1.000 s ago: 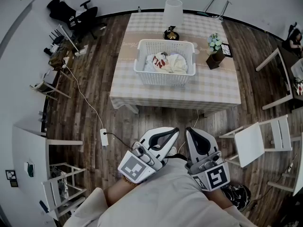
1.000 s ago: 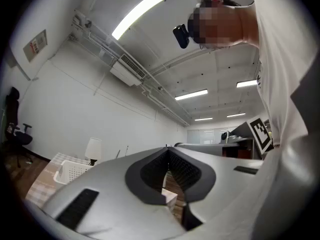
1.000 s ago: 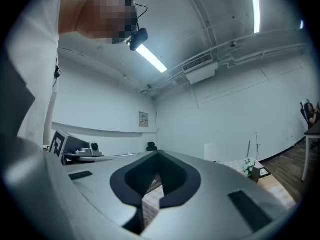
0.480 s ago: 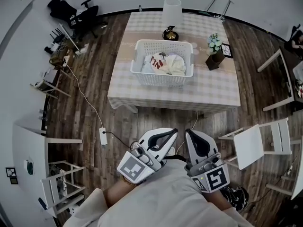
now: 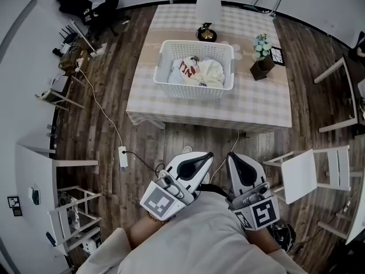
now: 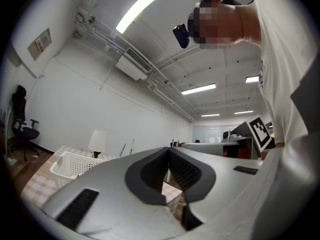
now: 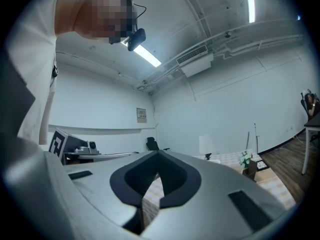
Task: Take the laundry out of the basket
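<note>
Left gripper [image 5: 209, 155], right gripper [image 5: 231, 156]: jaws closed, empty, side by side. Well ahead of fingertips: basket [image 5: 193, 91] holding laundry [image 5: 201, 72], on checked table [image 5: 251, 106]. Between: wood floor [image 5: 188, 137]. Beyond basket: lamp [image 5: 207, 7]. Right of right fingertips: white chair [image 5: 301, 176].

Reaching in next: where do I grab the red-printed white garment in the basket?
Probably pinch a raised fold of the red-printed garment from above, through the open top of the laundry basket: it lies bunched up inside, and the walls block a sideways approach.
</note>
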The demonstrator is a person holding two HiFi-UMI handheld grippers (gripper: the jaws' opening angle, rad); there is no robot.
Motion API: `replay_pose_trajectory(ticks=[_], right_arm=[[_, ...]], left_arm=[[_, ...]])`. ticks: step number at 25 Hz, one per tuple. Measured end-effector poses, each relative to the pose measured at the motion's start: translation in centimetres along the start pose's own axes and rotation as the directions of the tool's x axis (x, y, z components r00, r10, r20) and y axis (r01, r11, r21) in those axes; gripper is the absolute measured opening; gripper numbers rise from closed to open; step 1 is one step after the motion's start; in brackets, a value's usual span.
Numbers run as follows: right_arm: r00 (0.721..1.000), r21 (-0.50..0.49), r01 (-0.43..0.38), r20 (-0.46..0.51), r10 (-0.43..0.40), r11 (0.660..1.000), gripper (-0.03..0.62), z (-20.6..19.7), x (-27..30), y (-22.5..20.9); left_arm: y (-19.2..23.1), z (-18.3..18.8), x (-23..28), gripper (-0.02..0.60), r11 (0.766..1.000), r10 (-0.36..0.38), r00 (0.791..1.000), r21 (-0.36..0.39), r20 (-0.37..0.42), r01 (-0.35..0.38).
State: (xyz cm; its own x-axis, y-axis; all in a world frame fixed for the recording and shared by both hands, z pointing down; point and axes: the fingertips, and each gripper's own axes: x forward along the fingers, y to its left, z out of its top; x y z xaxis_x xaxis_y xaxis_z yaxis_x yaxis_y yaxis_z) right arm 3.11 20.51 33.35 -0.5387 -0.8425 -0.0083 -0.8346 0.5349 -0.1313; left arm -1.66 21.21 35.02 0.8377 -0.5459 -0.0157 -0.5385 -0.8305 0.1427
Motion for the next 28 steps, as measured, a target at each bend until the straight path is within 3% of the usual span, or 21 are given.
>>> replay_pose_trajectory(ticks=[7,17,28], right_arm=[[0.999,0.0,-0.016,-0.028,0.016,1.0,0.015,-1.0,5.7,-1.1],[1.0,-0.036,0.008,-0.028,-0.009,0.999,0.015,1.0,18.0,-3.6],[0.997,-0.095,0.049,-0.05,-0.054,0.994,0.015,0.8,23.9,-7.4]], left_arm=[[5.7,-0.2,1.5,0.023,1.0,0.012,1.0,-0.007,0.005,-0.012],[17.7,3.2,4.0,0.023,1.0,-0.023,0.999,0.0,0.042,0.023],[24.0,3.0,6.7,0.023,0.998,-0.062,0.997,-0.006,-0.042,0.061]])
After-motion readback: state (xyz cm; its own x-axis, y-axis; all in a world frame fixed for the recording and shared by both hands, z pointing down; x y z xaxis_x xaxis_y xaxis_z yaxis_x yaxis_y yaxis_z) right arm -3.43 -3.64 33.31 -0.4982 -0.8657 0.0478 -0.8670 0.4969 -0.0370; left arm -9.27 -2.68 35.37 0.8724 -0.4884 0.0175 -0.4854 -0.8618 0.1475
